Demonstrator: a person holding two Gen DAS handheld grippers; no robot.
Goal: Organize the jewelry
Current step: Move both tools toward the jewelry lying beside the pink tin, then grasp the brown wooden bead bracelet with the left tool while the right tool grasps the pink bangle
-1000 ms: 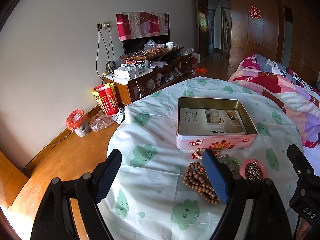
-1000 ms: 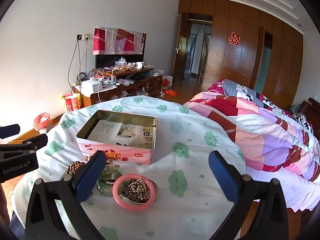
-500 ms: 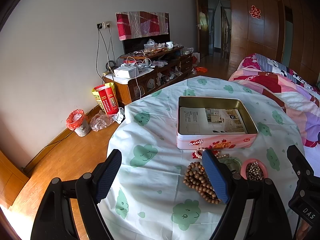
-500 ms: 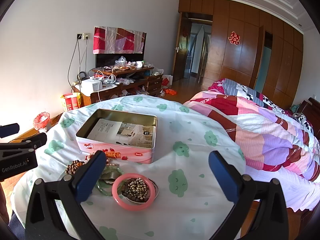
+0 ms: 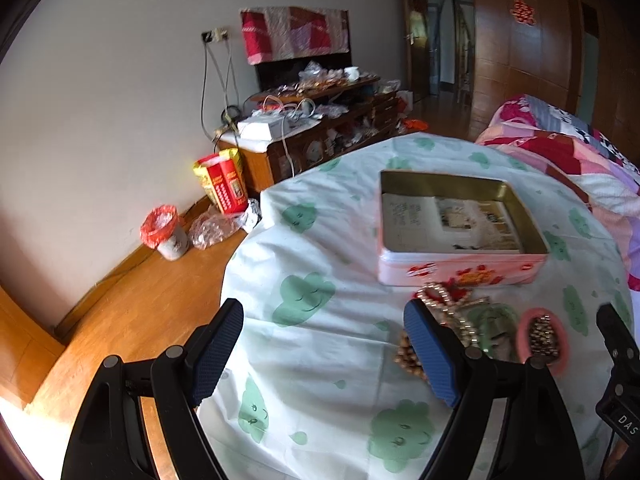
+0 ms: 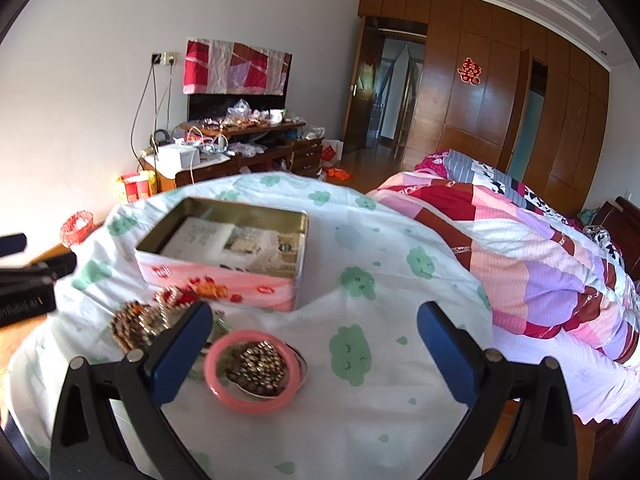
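An open pink tin (image 5: 460, 270) (image 6: 224, 280) lined with printed paper sits on the round table. In front of it lies a heap of jewelry: brown wooden beads (image 5: 408, 358) (image 6: 128, 326), a pearl string (image 5: 438, 300), a green bangle (image 5: 494, 326) and a pink bangle (image 5: 522, 334) (image 6: 252, 398) ringing dark metallic beads (image 6: 260, 366). My left gripper (image 5: 324, 354) hangs open above the cloth just left of the heap, its right finger covering part of the wooden beads. My right gripper (image 6: 314, 346) is open over the pink bangle's right side, holding nothing.
The table wears a white cloth with green clouds (image 6: 360, 280). A bed with a patchwork quilt (image 6: 540, 264) presses against its right side. Beyond the far-left edge are a cluttered wooden cabinet (image 5: 316, 128), a red-lined bin (image 5: 164, 232) and wooden floor.
Both grippers have shifted slightly, the right one edging closer to the jewelry heap and the views now blur with motion. Fingers stay apart; nothing was picked up.
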